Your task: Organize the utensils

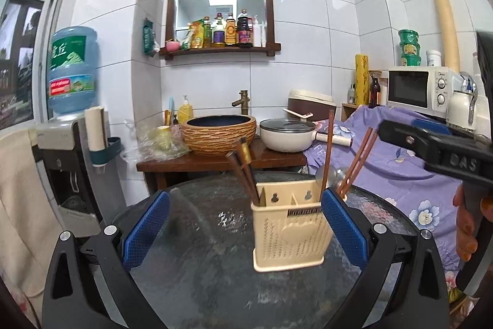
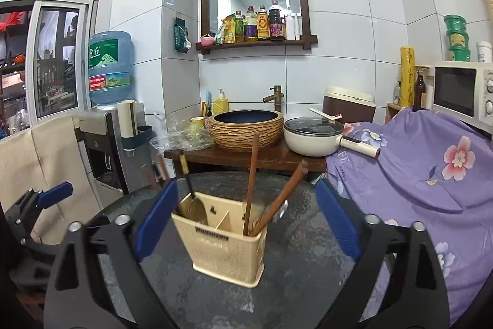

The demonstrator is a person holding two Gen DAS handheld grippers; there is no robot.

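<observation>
Two grippers: both in view, both with fingers spread wide and nothing between the pads.
Utensil holder: a cream plastic caddy (image 1: 288,232) stands upright on the dark round table (image 1: 200,236), roughly central on the top; the right wrist view shows it divided into compartments.
Left compartment: brown chopsticks (image 1: 243,171) and a gold-handled spoon (image 2: 195,205) lean toward the left corner.
Right compartment: further brown chopsticks (image 2: 251,184) and a silver spoon (image 1: 328,174) stand or lean toward the right side.
Middle compartment: appears empty, as far as the right wrist view shows.
Loose utensils: none visible on the table top in either view.
Progress, judged: sorting looks complete or very nearly so; every utensil in sight sits inside the caddy. Whether further items remain outside the views cannot be told.
Left gripper (image 1: 246,232): fingers fully apart; the right-hand blue pad overlaps the caddy's right edge in its own view, but contact cannot be confirmed. Holds nothing.
Right gripper (image 2: 248,225): fingers fully apart, straddling the caddy in its own view, with the pads clear of its walls. Holds nothing.
Person: a hand (image 1: 466,232) grips the right gripper's handle at the right edge of the left wrist view.
Remaining, judged: at most a final check of the placement.
</observation>
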